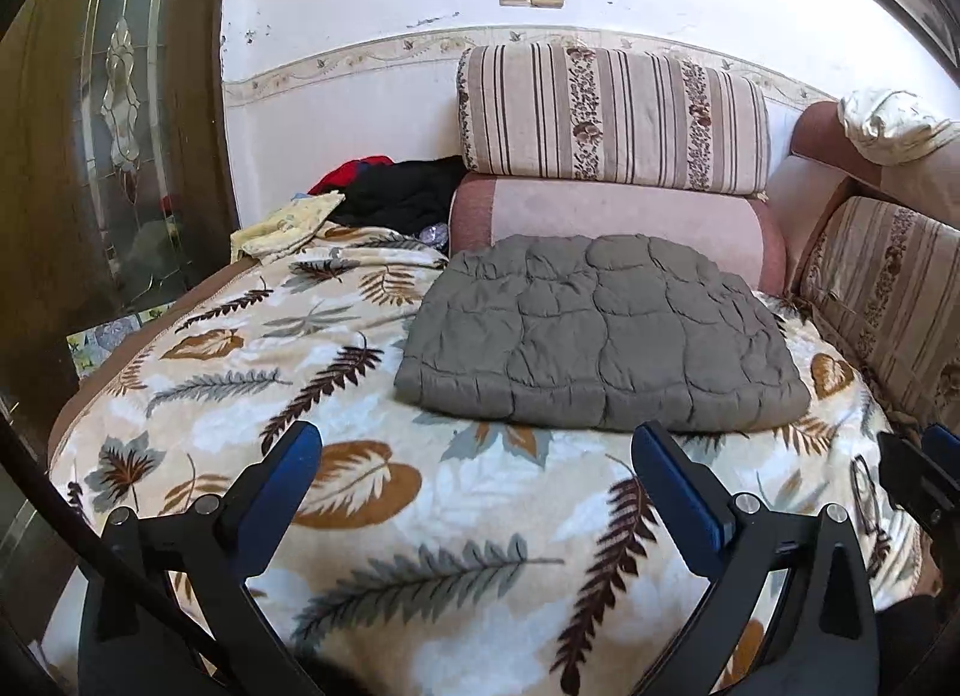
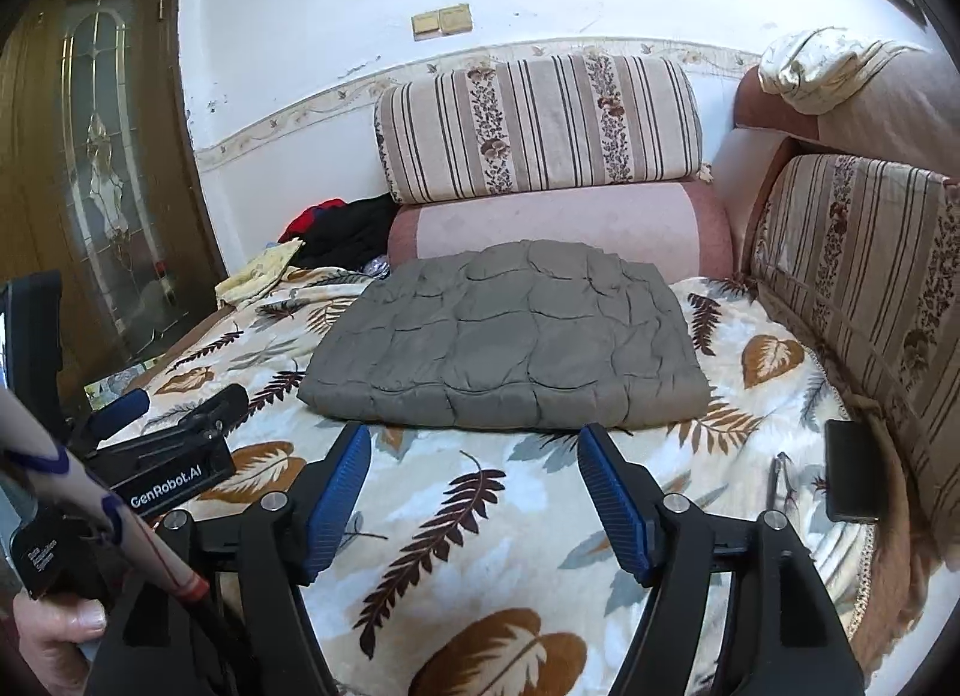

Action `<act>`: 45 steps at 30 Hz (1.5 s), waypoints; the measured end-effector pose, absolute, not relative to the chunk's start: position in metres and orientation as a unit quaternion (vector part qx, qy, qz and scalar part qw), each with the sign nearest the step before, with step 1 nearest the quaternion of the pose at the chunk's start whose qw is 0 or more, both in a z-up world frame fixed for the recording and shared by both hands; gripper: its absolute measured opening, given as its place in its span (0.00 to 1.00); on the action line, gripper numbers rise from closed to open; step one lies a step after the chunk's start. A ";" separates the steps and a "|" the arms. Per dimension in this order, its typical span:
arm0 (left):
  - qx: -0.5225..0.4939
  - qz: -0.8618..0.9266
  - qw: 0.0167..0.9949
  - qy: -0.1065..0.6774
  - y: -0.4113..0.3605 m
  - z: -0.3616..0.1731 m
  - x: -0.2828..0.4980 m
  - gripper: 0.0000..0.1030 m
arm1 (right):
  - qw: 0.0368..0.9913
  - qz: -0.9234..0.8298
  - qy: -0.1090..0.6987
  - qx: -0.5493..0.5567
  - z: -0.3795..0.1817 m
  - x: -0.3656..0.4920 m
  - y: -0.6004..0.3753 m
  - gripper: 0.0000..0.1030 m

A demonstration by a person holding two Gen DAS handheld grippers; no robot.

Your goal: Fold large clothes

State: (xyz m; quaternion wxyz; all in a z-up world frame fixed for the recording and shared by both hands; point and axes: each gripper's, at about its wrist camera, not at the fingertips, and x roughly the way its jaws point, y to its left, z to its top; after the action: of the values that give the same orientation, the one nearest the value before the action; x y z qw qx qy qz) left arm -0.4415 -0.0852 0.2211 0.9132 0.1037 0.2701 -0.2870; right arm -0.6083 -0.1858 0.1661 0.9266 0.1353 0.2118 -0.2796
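A grey quilted garment (image 1: 600,336) lies folded into a flat rectangle on the leaf-patterned blanket (image 1: 372,516), close to the sofa back. It also shows in the right wrist view (image 2: 510,342). My left gripper (image 1: 477,438) is open and empty, hovering over the blanket just in front of the garment's near edge. My right gripper (image 2: 474,444) is open and empty, also just short of the near edge. The left gripper (image 2: 174,408) shows at the left of the right wrist view.
Striped sofa cushions (image 1: 612,114) stand behind and to the right (image 2: 870,288). A pile of black, red and yellow clothes (image 1: 384,192) lies at the back left. A dark phone (image 2: 852,471) and a pen (image 2: 777,477) lie on the blanket at right. A glass-panelled door (image 1: 126,114) is at left.
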 end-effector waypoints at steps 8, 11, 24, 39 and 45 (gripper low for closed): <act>0.110 -0.294 0.912 0.265 -0.073 0.224 -0.458 1.00 | 0.928 -0.278 0.216 0.124 0.166 -0.616 -0.162 0.77; 0.119 -0.282 0.917 0.256 -0.072 0.225 -0.463 1.00 | 0.929 -0.280 0.209 0.118 0.169 -0.619 -0.158 0.78; 0.160 -0.270 0.914 0.257 -0.072 0.222 -0.472 1.00 | 0.927 -0.288 0.209 0.119 0.167 -0.614 -0.153 0.81; 0.165 -0.265 0.911 0.271 -0.075 0.211 -0.465 1.00 | 0.924 -0.289 0.221 0.120 0.158 -0.608 -0.158 0.85; 0.162 -0.263 0.910 0.277 -0.073 0.204 -0.463 1.00 | 0.923 -0.289 0.225 0.121 0.155 -0.606 -0.158 0.88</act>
State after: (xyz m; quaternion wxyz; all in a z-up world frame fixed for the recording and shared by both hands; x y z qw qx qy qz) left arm -0.4627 -0.0732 0.2036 0.9099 0.1622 0.2771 -0.2627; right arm -0.6063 -0.1580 0.1550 0.9226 0.1205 0.2251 -0.2892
